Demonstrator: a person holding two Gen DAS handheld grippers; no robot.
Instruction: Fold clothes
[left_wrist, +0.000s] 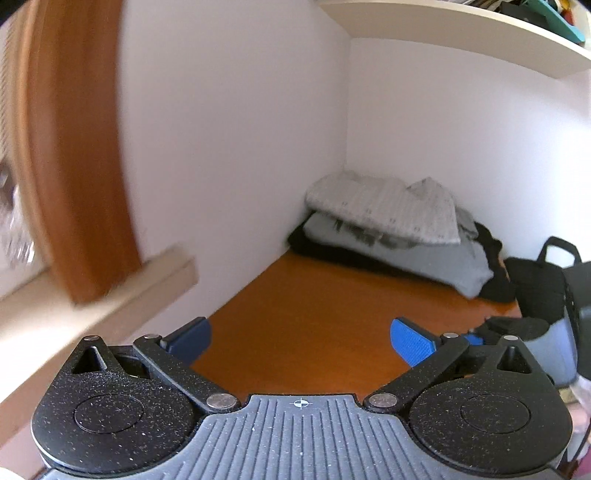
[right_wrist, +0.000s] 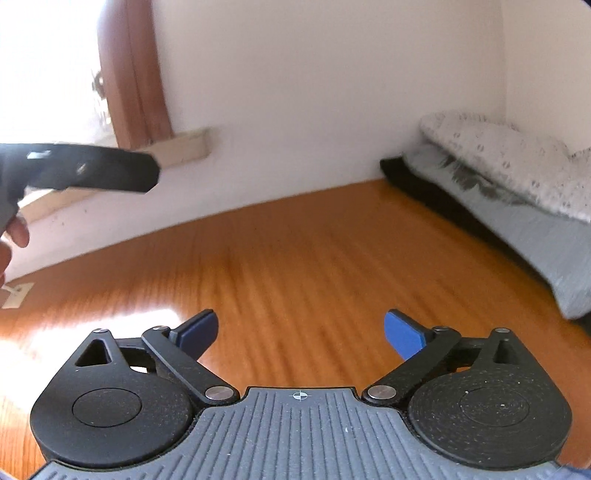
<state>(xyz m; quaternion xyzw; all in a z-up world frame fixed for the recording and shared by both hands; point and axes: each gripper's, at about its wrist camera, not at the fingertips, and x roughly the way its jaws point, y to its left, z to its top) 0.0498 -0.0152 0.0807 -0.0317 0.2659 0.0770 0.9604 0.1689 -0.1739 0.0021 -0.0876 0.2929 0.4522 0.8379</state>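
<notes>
A stack of folded clothes (left_wrist: 391, 229) lies in the far corner of the orange wooden tabletop (left_wrist: 314, 314). A grey speckled piece (left_wrist: 388, 206) is on top, a pale blue one (left_wrist: 436, 258) under it and a black one (left_wrist: 332, 251) at the bottom. My left gripper (left_wrist: 300, 330) hovers open over bare wood, well short of the stack, with nothing between its blue pads (left_wrist: 412, 341). My right gripper (right_wrist: 301, 319) is also open and empty above the tabletop (right_wrist: 295, 258). From there the stack (right_wrist: 509, 173) lies ahead to the right.
White walls close the corner, and a shelf (left_wrist: 461, 33) runs overhead. A black bag (left_wrist: 535, 288) sits right of the stack. A beige sill (left_wrist: 122, 291) and wooden window frame (left_wrist: 77, 147) are at left. The left gripper's body (right_wrist: 92, 170) and a hand (right_wrist: 14, 229) show at left.
</notes>
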